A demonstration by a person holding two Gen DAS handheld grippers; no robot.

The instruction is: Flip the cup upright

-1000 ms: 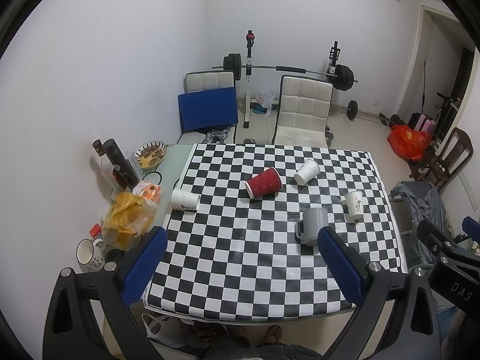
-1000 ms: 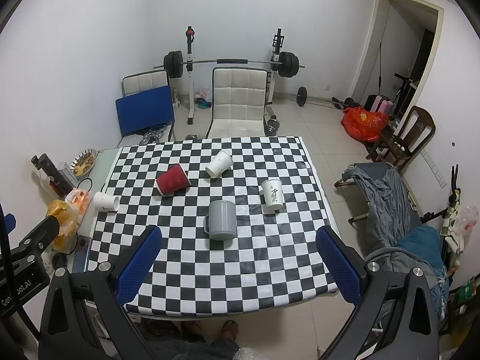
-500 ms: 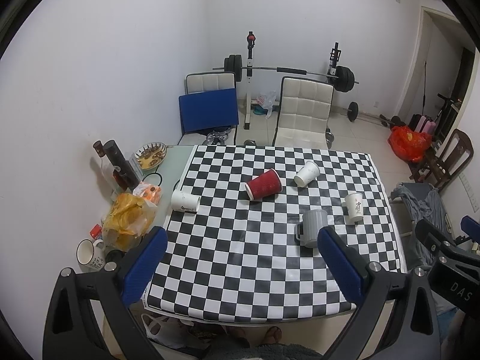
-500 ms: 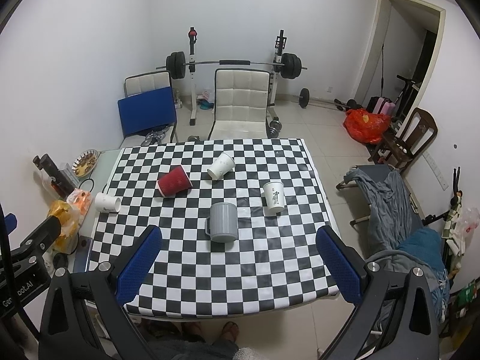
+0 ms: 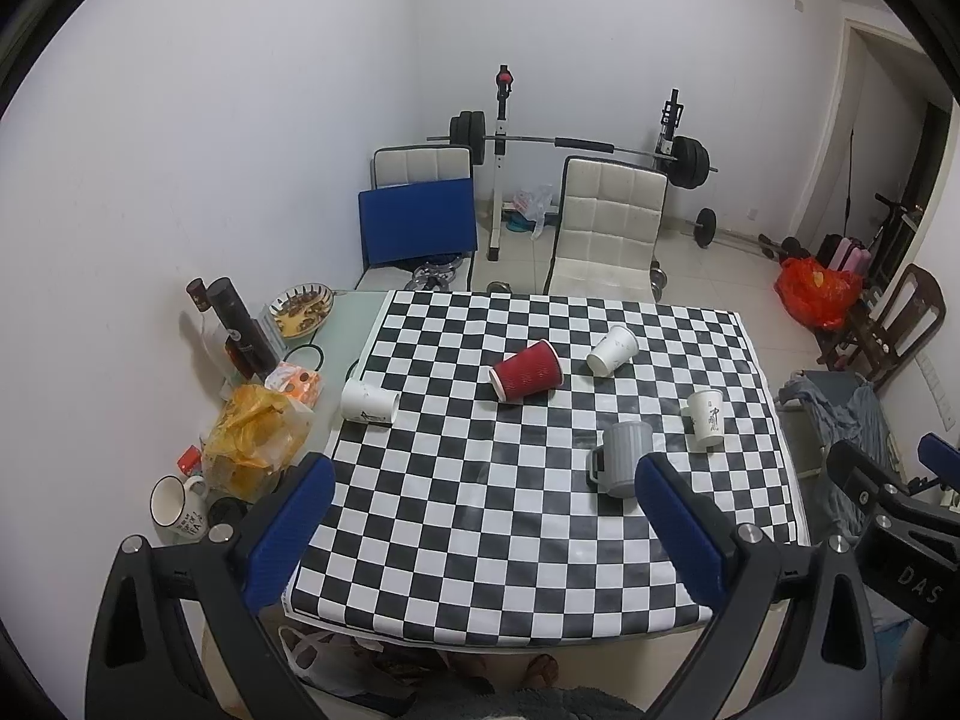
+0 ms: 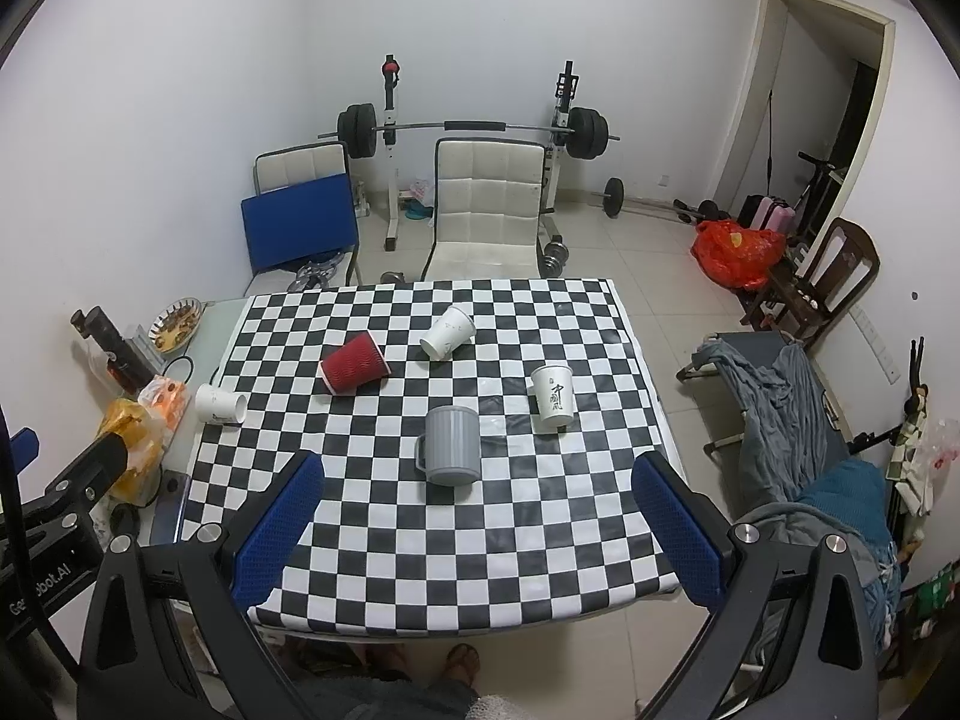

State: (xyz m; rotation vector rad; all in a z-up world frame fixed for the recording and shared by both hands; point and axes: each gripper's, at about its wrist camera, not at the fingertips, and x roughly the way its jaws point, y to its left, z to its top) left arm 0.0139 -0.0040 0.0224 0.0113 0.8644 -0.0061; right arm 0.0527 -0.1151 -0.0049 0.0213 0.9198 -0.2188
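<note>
A checkered table (image 5: 480, 510) (image 6: 480, 528) holds several cups. A red ribbed cup (image 5: 527, 371) (image 6: 355, 364) lies on its side mid-table. A white cup (image 5: 612, 350) (image 6: 447, 331) lies on its side behind it. Another white cup (image 5: 369, 401) (image 6: 221, 404) lies on its side at the left edge. A grey mug (image 5: 621, 459) (image 6: 451, 445) and a white printed cup (image 5: 707, 420) (image 6: 553, 394) stand mouth down. My left gripper (image 5: 480, 531) and right gripper (image 6: 477, 531) are open and empty, high above the table's near edge.
Left of the table are a yellow bag (image 5: 255, 441), a mug (image 5: 175, 507), dark bottles (image 5: 237, 324) and a snack bowl (image 5: 301, 309). Two chairs (image 5: 606, 222) and a barbell rack (image 5: 576, 144) stand behind. A cot with clothes (image 6: 798, 420) is on the right.
Both views have drifted very slightly; the table sits a little lower in the right wrist view. No cup has moved and both grippers stay open.
</note>
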